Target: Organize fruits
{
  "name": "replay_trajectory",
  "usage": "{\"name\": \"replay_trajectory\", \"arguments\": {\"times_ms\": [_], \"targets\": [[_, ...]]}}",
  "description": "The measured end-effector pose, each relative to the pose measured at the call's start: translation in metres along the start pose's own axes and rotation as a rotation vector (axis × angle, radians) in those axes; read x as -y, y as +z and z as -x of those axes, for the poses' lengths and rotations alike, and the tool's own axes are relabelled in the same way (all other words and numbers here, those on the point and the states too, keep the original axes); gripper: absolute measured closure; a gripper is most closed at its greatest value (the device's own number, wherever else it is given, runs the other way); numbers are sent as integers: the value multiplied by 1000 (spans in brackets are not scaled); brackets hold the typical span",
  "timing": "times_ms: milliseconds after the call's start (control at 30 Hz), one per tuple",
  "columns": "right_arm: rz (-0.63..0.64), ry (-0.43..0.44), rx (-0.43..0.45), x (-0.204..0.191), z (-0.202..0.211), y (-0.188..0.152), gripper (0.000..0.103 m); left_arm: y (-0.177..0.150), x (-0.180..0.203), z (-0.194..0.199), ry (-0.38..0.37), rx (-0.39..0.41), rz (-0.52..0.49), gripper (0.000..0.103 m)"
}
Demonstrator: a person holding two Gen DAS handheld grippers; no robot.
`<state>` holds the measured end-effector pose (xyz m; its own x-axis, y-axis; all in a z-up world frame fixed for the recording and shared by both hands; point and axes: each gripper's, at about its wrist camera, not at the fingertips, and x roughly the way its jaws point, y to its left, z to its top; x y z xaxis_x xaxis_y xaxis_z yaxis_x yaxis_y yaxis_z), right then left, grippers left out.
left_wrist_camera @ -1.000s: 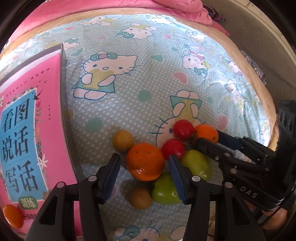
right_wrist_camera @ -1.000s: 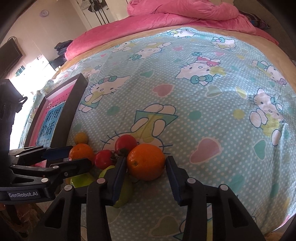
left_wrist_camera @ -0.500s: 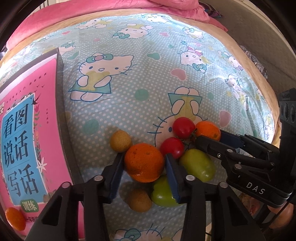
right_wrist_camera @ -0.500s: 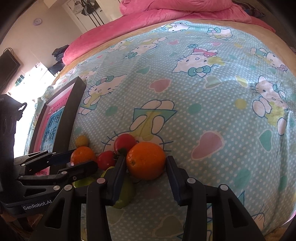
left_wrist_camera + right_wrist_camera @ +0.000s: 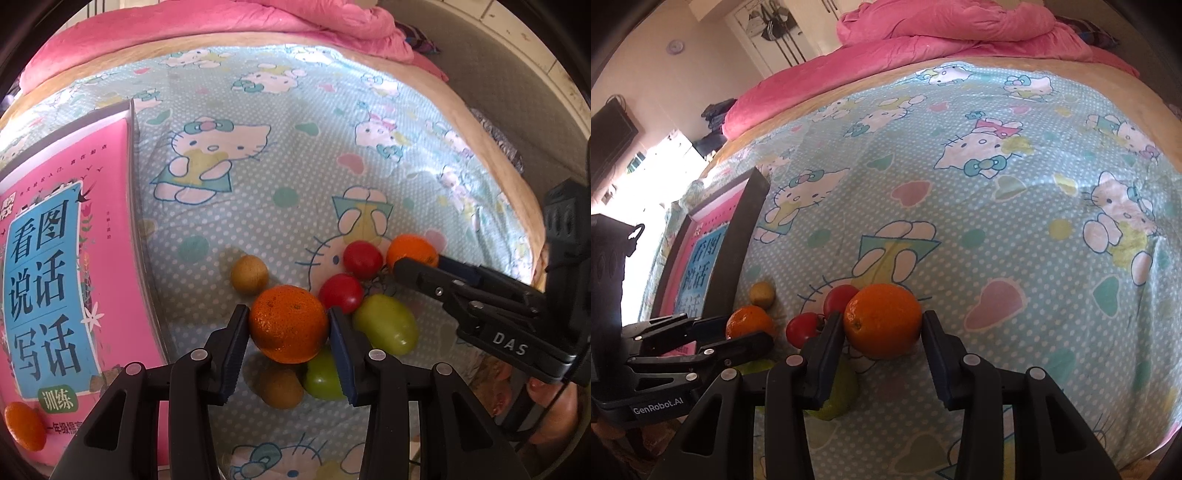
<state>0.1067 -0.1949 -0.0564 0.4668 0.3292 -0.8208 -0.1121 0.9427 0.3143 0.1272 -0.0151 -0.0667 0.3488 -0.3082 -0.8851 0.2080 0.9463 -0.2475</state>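
My left gripper [image 5: 288, 328] is shut on an orange [image 5: 289, 324], lifted a little off the bed. My right gripper [image 5: 882, 326] is shut on a second orange [image 5: 882, 320], also raised. On the sheet between them lie two red tomatoes [image 5: 362, 259] [image 5: 340, 292], two green fruits [image 5: 386, 324] [image 5: 322, 373] and two small brown fruits [image 5: 249, 274] [image 5: 280, 386]. The right gripper's orange also shows in the left wrist view [image 5: 410, 249], and the left gripper's orange shows in the right wrist view [image 5: 749, 323].
A pink book [image 5: 55, 280] in a dark frame lies at the left, with a small orange [image 5: 24, 426] on its near corner. A pink quilt [image 5: 942, 33] is piled at the far end of the bed. The bed edge [image 5: 532, 221] drops off at the right.
My left gripper closed from open onto its orange and lifted it. My right gripper closed on its orange and raised it slightly.
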Motion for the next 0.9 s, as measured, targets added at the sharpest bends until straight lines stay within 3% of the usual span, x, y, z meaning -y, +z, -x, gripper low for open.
{"name": "replay_trajectory", "arguments": {"times_ms": [400, 900], "targets": [[6, 29, 46, -4, 12, 2, 60, -3, -6, 22, -21, 31, 32, 59], [34, 91, 107, -15, 28, 2, 60, -11, -24, 50, 8, 72, 73, 59]]}}
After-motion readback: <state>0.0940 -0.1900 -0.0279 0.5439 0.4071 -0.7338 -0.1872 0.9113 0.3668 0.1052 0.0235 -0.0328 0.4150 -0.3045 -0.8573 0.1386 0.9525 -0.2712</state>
